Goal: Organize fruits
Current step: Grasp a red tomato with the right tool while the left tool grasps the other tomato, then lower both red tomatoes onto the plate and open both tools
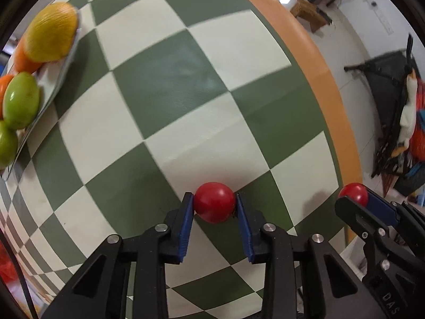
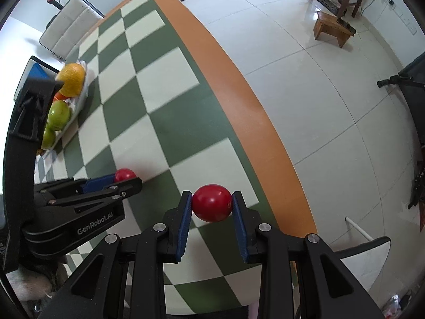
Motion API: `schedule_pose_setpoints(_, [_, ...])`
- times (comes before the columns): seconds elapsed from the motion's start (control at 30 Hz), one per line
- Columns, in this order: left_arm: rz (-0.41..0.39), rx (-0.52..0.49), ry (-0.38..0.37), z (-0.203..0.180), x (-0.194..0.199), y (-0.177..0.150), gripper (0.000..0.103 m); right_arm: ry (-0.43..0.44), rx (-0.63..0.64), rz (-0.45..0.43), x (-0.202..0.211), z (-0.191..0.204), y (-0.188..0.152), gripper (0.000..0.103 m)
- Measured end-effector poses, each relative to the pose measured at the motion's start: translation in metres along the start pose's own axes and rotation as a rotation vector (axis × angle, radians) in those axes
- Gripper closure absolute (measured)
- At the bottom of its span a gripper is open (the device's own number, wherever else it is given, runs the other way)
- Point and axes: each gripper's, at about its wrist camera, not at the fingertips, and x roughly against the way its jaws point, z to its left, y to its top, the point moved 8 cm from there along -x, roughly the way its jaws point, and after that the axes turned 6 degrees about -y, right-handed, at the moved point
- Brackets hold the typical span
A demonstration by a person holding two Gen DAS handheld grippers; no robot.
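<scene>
A table (image 1: 164, 85) covered in a green-and-cream checked cloth with an orange border was seen beneath both tools, and near its far left side a tray (image 1: 62, 66) was loaded with a yellow-orange fruit (image 1: 50, 32), orange fruits and green fruits (image 1: 21, 99). The left gripper (image 1: 214, 207) was held above the cloth with its blue pads pinched on a red fruit (image 1: 214, 205); just beside it, nearer the orange border, the right gripper (image 2: 212, 204) was clamped on a second red fruit (image 2: 212, 202), well apart from the tray
</scene>
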Motion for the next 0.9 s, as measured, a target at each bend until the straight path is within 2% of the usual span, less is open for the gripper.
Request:
schedule_pose_setpoints(0.2, [-0.108,0.156,-0.087,0.049,0.057,-0.013,0.074,0.061,0.077,-0.038,0.020,0.049,0.023,0.070])
schedule_pose_setpoints(0.3, [-0.191,0.275,-0.106,0.097,0.100,-0.025,0.074,0.116,0.135,-0.047,0.025,0.089,0.037,0.070])
schedule_pose_setpoints(0.4, [-0.251,0.393,-0.124,0.140,0.125,-0.046,0.074,0.168,0.193,-0.051,0.025,0.135,0.051,0.070])
schedule_pose_setpoints(0.53, [-0.316,0.583,-0.151,0.215,0.151,-0.051,0.074,0.262,0.229,-0.050,0.018,0.199,0.074,0.070])
schedule_pose_setpoints(0.7, [-0.330,0.769,-0.241,0.275,0.144,-0.041,0.074,0.251,0.304,-0.069,-0.004,0.261,0.107,0.070])
schedule_pose_setpoints(0.83, [-0.310,0.832,-0.292,0.292,0.129,-0.027,0.074,0.193,0.365,-0.056,-0.028,0.283,0.121,0.070])
schedule_pose_setpoints(0.9, [-0.299,0.834,-0.288,0.296,0.124,-0.022,0.074,0.166,0.399,-0.052,-0.038,0.290,0.125,0.070])
